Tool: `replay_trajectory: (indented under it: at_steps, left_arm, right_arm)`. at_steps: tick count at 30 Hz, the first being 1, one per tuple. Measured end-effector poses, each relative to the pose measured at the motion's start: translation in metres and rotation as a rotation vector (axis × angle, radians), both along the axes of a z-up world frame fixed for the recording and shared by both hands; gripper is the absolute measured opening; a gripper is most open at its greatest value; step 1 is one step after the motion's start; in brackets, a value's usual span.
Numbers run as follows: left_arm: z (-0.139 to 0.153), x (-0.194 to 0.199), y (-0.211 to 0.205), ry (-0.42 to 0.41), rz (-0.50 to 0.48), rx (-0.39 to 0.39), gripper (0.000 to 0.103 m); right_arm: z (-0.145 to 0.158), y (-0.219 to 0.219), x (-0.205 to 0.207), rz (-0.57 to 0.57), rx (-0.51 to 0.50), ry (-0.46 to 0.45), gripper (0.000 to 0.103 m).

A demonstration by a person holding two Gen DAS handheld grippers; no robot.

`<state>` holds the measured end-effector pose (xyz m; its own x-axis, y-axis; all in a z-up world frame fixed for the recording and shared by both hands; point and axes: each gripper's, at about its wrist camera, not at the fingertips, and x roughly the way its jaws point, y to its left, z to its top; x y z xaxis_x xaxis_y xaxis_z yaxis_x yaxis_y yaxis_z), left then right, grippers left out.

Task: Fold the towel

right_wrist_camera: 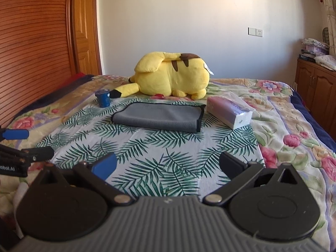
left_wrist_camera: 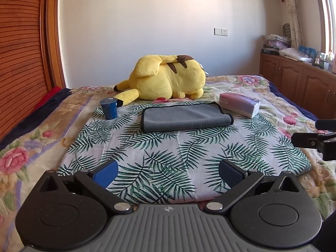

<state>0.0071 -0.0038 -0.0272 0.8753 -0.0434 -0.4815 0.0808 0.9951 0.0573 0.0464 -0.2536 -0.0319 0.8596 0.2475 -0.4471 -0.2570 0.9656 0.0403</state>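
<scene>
I see a bedroom: a bed (left_wrist_camera: 42,126) with a flowered quilt, a white wall behind, and a wooden wardrobe (left_wrist_camera: 21,63) on the left. A leaf-print cloth (left_wrist_camera: 168,147) is spread over the quilt.

My left hand-held gripper (left_wrist_camera: 168,173) has its jaws spread wide and holds nothing; its blue pads (left_wrist_camera: 106,173) hang above the near part of the leaf-print cloth, and I cannot tell whether they touch it. My right hand-held gripper (right_wrist_camera: 168,166) is also wide apart and empty, above the same near edge. Each one shows at the edge of the other's view: the right at (left_wrist_camera: 315,140), the left at (right_wrist_camera: 23,145).

The towel (left_wrist_camera: 185,116), grey with a dark border, lies already doubled over at the far end of the leaf-print cloth, well apart from both grippers. In the right view it sits at (right_wrist_camera: 159,116). A blue cup (left_wrist_camera: 108,108) stands to its left, a tissue pack (left_wrist_camera: 239,105) just beside its right end, and a yellow plush (left_wrist_camera: 168,77) lies behind it.
</scene>
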Motion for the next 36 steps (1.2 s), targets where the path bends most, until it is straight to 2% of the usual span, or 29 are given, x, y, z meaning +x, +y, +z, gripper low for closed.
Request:
replay_trajectory:
  at_steps: [7, 24, 36]
  left_arm:
    - [-0.001, 0.000, 0.002, -0.001, 0.009, -0.008, 0.087]
    - [0.013, -0.011, 0.007, -0.093, 0.029, -0.026, 0.087]
    - [0.018, -0.019, 0.006, -0.146, 0.033, -0.008, 0.087]
  right_arm:
    - [-0.002, 0.001, -0.001, -0.009, -0.012, -0.007, 0.103]
    - [0.003, -0.008, -0.008, -0.043, 0.029, -0.086, 0.103]
    - [0.007, -0.011, -0.013, -0.058, 0.034, -0.148, 0.103]
